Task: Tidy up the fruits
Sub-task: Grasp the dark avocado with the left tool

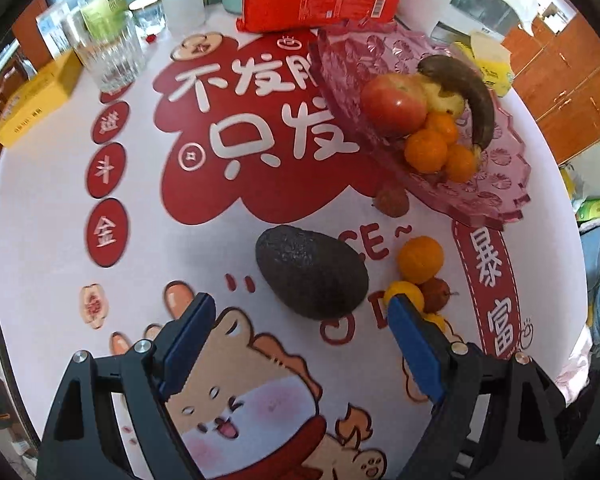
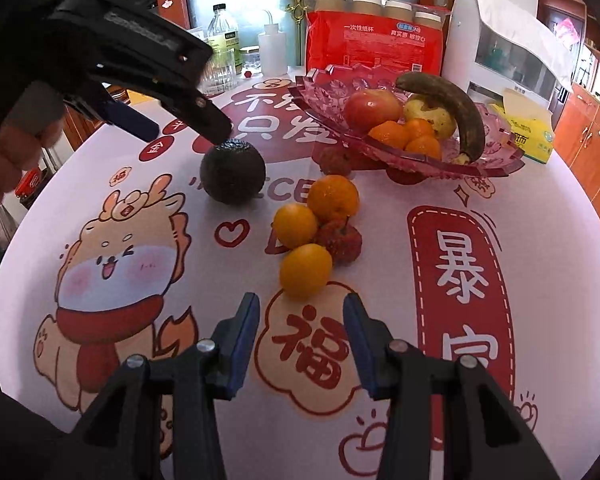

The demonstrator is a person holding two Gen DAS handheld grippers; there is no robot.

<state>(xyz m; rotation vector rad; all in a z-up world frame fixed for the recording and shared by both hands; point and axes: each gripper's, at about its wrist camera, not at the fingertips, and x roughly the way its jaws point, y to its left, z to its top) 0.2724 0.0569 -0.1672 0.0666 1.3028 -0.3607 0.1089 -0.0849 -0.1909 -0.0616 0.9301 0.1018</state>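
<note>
While fingers gape, pebbly avocado lies — egg-shaped.

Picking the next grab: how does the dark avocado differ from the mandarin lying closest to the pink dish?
The dark, pebbly-skinned avocado is near black; the bright orange mandarin is glossy.
The avocado is clearly larger and egg-shaped; the mandarin is small and round.
The avocado lies alone, with the left hand-held gripper open just short of it; the mandarin sits packed against other small fruits.
Both rest on the printed tablecloth, outside the pink glass fruit dish.
</note>
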